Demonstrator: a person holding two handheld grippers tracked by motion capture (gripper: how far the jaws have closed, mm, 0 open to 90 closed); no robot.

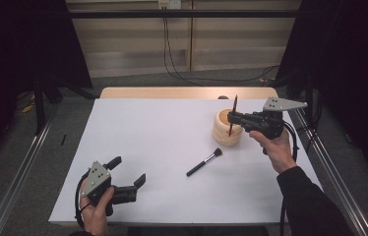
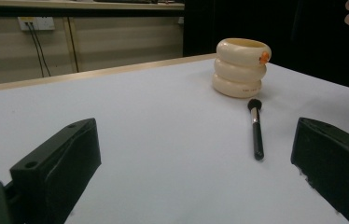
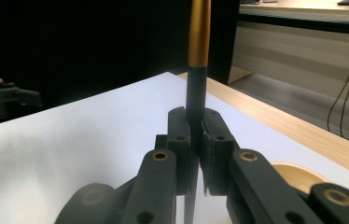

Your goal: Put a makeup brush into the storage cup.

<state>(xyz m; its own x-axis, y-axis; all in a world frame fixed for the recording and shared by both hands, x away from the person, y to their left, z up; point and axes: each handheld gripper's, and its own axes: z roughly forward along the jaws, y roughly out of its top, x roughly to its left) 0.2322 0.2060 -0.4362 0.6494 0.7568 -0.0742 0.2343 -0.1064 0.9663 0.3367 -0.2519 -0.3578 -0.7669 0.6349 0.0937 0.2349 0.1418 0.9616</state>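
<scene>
A cream ringed holder point(image 1: 228, 132) stands at the table's right rear, also seen in the left gripper view point(image 2: 242, 67). My right gripper point(image 1: 231, 118) is shut on a thin black brush point(image 1: 233, 108), held nearly upright just above the holder. In the right gripper view the pads point(image 3: 182, 135) pinch the brush's black handle point(image 3: 196, 88) below its gold band, with the holder's rim point(image 3: 298, 175) underneath. A second black brush point(image 1: 204, 162) point(image 2: 255, 128) lies flat in front of the holder. My left gripper point(image 1: 129, 170) point(image 2: 196, 140) rests open near the front left, with nothing between its fingers.
The white table top point(image 1: 162, 128) has a wooden strip point(image 1: 187, 92) along its far edge. Metal rails point(image 1: 329, 162) run down both sides. Cables hang from a wall socket point(image 2: 35, 22) behind the table.
</scene>
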